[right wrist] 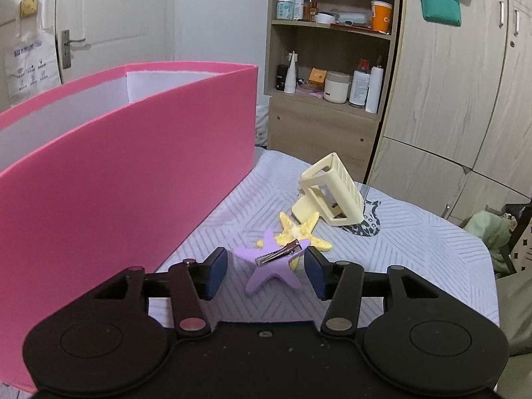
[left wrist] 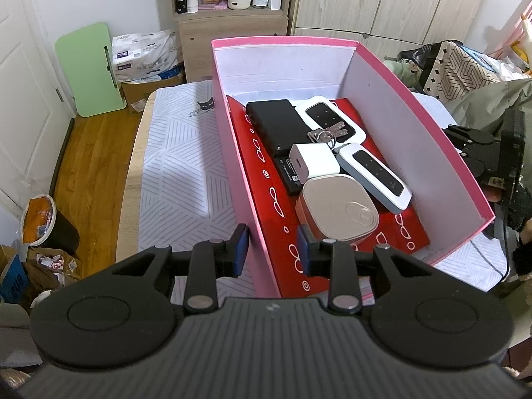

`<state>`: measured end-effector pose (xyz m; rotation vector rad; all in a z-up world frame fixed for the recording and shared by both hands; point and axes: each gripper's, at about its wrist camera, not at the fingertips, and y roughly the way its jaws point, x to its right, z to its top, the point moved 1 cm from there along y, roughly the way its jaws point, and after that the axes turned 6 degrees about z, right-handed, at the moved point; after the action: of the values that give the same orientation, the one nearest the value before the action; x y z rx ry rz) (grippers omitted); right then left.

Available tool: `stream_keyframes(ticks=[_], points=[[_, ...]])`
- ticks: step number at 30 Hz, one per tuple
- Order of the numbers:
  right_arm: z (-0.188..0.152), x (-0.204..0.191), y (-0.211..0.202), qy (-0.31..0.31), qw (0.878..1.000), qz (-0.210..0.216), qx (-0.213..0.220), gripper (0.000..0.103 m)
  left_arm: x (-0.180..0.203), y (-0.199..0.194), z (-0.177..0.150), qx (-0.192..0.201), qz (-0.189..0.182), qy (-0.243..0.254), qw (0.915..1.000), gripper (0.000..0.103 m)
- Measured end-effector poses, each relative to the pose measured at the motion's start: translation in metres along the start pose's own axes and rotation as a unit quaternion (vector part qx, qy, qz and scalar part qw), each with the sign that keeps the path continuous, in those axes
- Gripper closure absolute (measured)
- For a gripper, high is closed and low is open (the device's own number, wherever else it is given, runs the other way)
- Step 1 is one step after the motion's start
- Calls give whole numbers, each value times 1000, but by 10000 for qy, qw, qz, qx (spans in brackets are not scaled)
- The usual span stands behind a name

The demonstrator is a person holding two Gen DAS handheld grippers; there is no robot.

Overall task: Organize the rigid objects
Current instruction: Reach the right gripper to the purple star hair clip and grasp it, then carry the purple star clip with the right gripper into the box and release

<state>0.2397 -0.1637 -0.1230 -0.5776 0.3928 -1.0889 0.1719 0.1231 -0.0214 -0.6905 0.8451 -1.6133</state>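
Between the fingers of your right gripper (right wrist: 266, 271) lies the purple star clip (right wrist: 271, 271), flat on the cloth (right wrist: 415, 259), metal clasp up. The jaws are spread wide; the left pad (right wrist: 217, 271) is apart from the star, and the right pad (right wrist: 314, 271) is just beside its arm, and I cannot tell if it touches. At 1 o'clock from the purple star, a yellow star clip (right wrist: 301, 229) lies partly under it, and further at 1 o'clock a cream claw clip (right wrist: 332, 196) stands tilted. The pink box (right wrist: 133, 166) fills the view from 9 to 11 o'clock.

Your left gripper (left wrist: 271, 249) hangs over the near-left wall of the box (left wrist: 246, 179), with fingers spread and holding nothing. Inside the box, at 1 o'clock from the fingers, a beige case (left wrist: 335, 209) touches the right pad (left wrist: 304, 249) or is just beside it. Behind it lie a white charger (left wrist: 314, 161), keys (left wrist: 327, 133), two white devices (left wrist: 332, 118) (left wrist: 377, 178) and a black drive (left wrist: 277, 126).
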Motion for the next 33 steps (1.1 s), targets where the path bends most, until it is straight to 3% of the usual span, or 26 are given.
stream_keyframes(ticks=[3, 4, 13, 23, 26, 29, 33], points=[[-2, 9, 0, 249, 9996, 69, 75, 55, 0, 0, 0, -12, 7, 3, 10000, 74], [-2, 11, -2, 306, 9994, 77, 109, 69, 0, -1, 0, -15, 18, 7, 10000, 74], [-5, -3, -39, 271, 9980, 142, 545, 69, 0, -1, -1, -6, 24, -34, 10000, 74], [35, -45, -108, 304, 9865, 873, 1351, 69, -2, -2, -2, 42, -18, -71, 10000, 74], [54, -54, -108, 637, 9806, 1379, 1239, 68, -2, -3, -3, 78, -26, -45, 10000, 74], [79, -58, -89, 1133, 9701, 1995, 792, 68, -2, -3, -3, 80, -30, -34, 10000, 74], [110, -75, -48, 1164, 9716, 2054, 177, 68, -3, -3, -3, 83, -66, -49, 9999, 74]])
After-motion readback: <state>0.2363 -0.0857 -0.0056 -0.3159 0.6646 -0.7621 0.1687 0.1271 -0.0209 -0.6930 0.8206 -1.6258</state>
